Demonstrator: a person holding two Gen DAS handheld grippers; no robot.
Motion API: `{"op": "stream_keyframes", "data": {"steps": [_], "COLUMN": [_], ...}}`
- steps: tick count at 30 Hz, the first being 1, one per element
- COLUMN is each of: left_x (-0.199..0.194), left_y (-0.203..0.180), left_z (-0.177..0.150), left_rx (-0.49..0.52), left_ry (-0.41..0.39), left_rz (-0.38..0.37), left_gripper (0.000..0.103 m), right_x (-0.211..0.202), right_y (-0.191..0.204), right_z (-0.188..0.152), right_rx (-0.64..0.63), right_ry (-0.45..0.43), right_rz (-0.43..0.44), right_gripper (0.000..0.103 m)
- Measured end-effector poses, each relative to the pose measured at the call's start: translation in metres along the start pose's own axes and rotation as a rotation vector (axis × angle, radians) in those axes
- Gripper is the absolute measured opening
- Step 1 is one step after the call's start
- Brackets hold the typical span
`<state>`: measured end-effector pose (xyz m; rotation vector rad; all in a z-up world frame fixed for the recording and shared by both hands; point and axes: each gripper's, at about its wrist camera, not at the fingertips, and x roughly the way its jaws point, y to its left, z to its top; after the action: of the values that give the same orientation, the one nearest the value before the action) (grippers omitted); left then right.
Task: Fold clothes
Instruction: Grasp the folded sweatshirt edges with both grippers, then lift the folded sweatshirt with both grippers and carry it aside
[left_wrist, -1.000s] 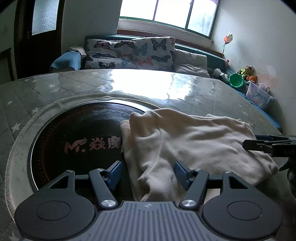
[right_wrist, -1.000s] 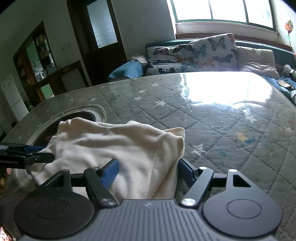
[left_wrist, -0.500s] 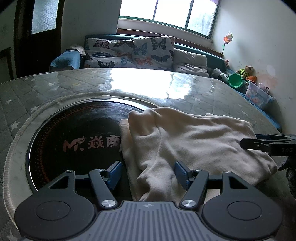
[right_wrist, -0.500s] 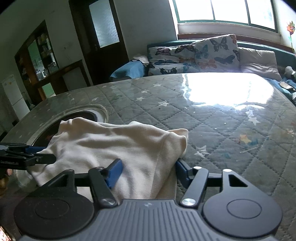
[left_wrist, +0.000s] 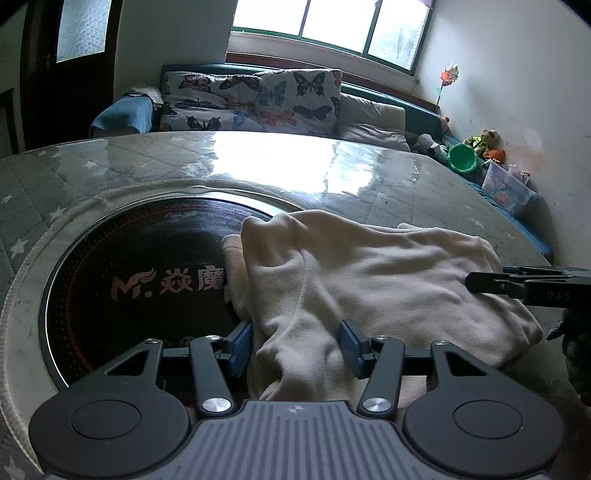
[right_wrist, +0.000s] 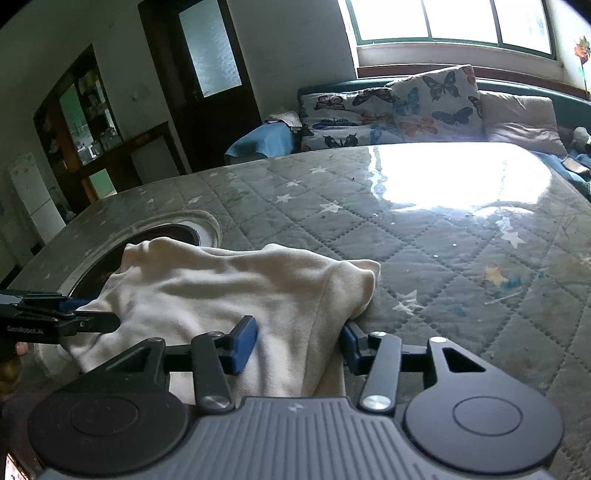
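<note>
A cream garment (left_wrist: 369, 280) lies crumpled on the quilted table, its left end over the black round hob. My left gripper (left_wrist: 295, 345) straddles the garment's near left edge. Its jaws are closing, with a bunch of cloth between the blue pads (left_wrist: 240, 345), which do not clamp it. My right gripper (right_wrist: 297, 345) straddles the near right edge of the garment (right_wrist: 221, 288), jaws also closing with a fold between them. Each gripper shows side-on in the other's view: the right gripper (left_wrist: 480, 284) and the left gripper (right_wrist: 110, 319).
The table's grey star-quilted cover (right_wrist: 443, 240) stretches far and right of the garment. The black hob (left_wrist: 129, 266) with its logo sits at the left. Behind stand a sofa with butterfly cushions (left_wrist: 258, 99), a green bucket (left_wrist: 461, 157), and a dark door (right_wrist: 207, 74).
Both grippers' jaws have narrowed around the near edge of the garment. The cloth between them has bunched a little. Neither hand has shifted.
</note>
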<state>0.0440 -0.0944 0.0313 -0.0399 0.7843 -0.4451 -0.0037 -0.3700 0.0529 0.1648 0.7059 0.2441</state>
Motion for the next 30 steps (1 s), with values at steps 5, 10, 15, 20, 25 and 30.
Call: {"op": "stream_keyframes", "data": {"steps": [5, 10, 15, 20, 25, 30], "left_x": [0.002, 0.004, 0.0, -0.009, -0.016, -0.005], "left_y": [-0.003, -0.004, -0.006, -0.017, -0.034, -0.065], "left_z": [0.001, 0.002, 0.004, 0.01, 0.02, 0.031], "left_rx": [0.002, 0.003, 0.006, 0.038, 0.085, 0.141], "left_ry": [-0.001, 0.001, -0.012, -0.042, -0.066, -0.068], "left_rz": [0.0, -0.009, -0.007, -0.006, -0.045, -0.095], "left_gripper": [0.053, 0.037, 0.025, 0.023, 0.022, 0.021], "right_x": [0.002, -0.001, -0.011, -0.027, -0.046, -0.067], "right_y": [0.001, 0.001, 0.0, 0.001, -0.004, -0.021], "right_z": [-0.001, -0.003, -0.002, 0.0, 0.002, 0.004], "right_rx": [0.004, 0.028, 0.046, 0.051, 0.046, 0.053], "right_ry": [-0.004, -0.016, -0.057, -0.095, -0.128, -0.159], "right_rz": [0.014, 0.035, 0.042, 0.046, 0.027, -0.039], "right_gripper": [0.04, 0.025, 0.019, 0.016, 0.015, 0.015]}}
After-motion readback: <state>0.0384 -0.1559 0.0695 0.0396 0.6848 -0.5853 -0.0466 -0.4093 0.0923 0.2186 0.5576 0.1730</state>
